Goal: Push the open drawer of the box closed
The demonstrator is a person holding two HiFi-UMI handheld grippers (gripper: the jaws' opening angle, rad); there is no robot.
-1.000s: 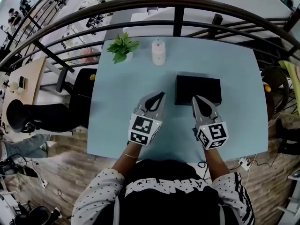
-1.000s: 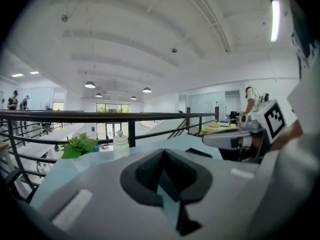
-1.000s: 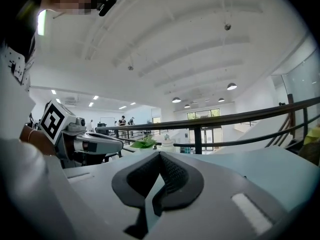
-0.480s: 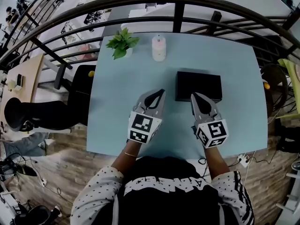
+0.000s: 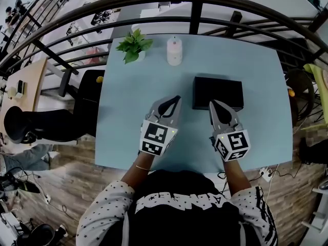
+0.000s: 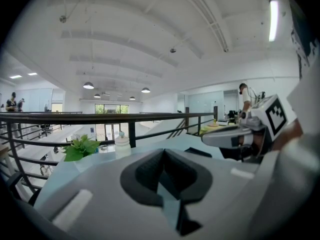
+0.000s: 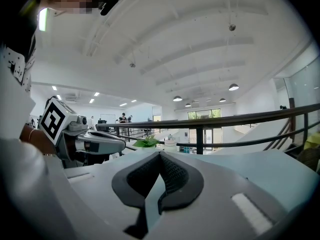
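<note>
A person at a pale blue table (image 5: pixel 128 106) held two hand grippers toward a black box (image 5: pixel 218 92), the thing whose drawer was to be pushed shut. The box lay flat, right of the person's midline.

The right gripper (image 5: pixel 212 104) had its jaws pressed together on nothing, and its tip sat at the box's near face, towards its left end, touching it or just short of it; from above the two could not be told apart. The left gripper (image 5: pixel 177 99), also closed and empty, hung just off the box's near left corner, clear of it.

From overhead the box read as one compact dark block, with no drawer front seen projecting toward the person. That suggested the push was at or near its end, though whether the drawer sat fully flush could not be made out. What seemed left was, at most, a last short press and then drawing the gripper back.

A small potted plant (image 5: pixel 134 46) and a pale bottle (image 5: pixel 174 52) stood well beyond the box's far left corner, out of the way. A dark metal railing (image 5: pixel 195 19) ran past the table's edge behind the box. Nothing lay between either gripper and the box.
</note>
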